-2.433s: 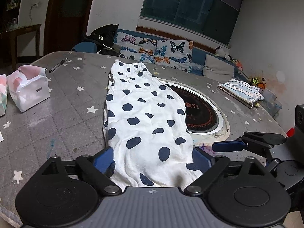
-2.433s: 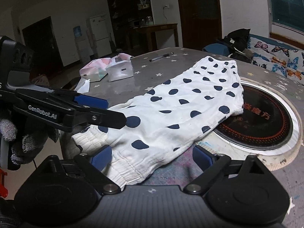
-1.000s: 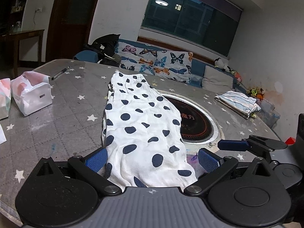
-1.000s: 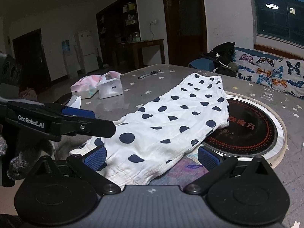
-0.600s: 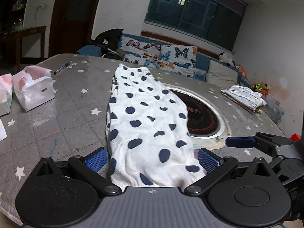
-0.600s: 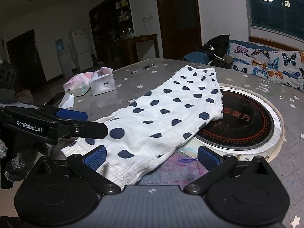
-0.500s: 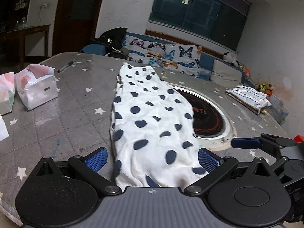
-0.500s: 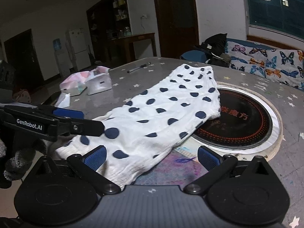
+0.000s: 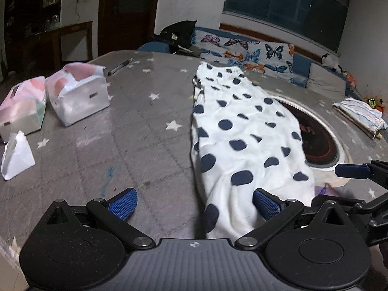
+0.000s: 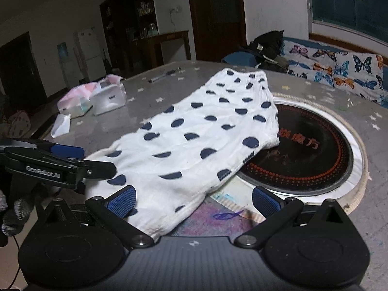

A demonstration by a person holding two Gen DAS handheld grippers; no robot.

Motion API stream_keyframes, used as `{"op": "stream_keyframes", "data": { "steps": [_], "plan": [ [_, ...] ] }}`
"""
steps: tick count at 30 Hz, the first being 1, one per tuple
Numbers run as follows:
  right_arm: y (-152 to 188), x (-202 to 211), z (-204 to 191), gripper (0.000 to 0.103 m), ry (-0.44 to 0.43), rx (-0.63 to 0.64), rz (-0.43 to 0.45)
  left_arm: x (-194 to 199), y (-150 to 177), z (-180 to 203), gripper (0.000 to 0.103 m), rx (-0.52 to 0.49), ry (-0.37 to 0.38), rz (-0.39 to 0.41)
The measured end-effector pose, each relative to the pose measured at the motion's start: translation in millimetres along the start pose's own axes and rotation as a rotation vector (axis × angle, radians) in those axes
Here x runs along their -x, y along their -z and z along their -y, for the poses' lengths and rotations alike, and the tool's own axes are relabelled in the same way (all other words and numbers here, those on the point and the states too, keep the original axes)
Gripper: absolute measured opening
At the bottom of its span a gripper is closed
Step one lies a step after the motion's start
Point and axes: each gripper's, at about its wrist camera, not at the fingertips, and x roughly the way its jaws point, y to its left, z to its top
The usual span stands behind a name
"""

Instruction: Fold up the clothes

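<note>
A white garment with dark blue polka dots [image 9: 245, 133] lies lengthwise on the grey star-patterned table [image 9: 135, 131], waistband at the far end. It also shows in the right wrist view [image 10: 194, 140]. My left gripper [image 9: 194, 202] is open over the garment's near left corner, its right pad at the cloth's end. My right gripper [image 10: 192, 200] is open over the near right corner, its left pad on the cloth. Each gripper shows in the other's view, the right one [image 9: 354, 171] and the left one [image 10: 60, 157].
A round black induction hob [image 9: 317, 138] is set in the table, partly under the garment. Two tissue packs [image 9: 77, 94] and a folded tissue [image 9: 17, 155] lie left. A pen [image 9: 120, 66] lies far left. A folded striped cloth [image 9: 361, 116] lies right. A butterfly-print sofa stands behind.
My left gripper has swung left, so the garment now sits right of centre in its view. My right gripper has moved slightly closer over the garment's near end. Both stay open.
</note>
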Motion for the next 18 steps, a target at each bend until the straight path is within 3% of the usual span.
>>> {"op": "stream_keyframes", "data": {
  "steps": [3, 12, 18],
  "plan": [
    [1, -4, 2, 0.103, 0.019, 0.003, -0.028, 1, 1, -2, 0.103, 0.008, 0.004, -0.007],
    [-18, -8, 0, 0.103, 0.029, 0.026, 0.005, -1, -15, -2, 0.103, 0.017, -0.001, 0.029],
    [-15, -31, -3, 0.103, 0.037, 0.036, -0.045, -10, -12, -7, 0.103, 0.019, -0.020, 0.009]
  ]
}}
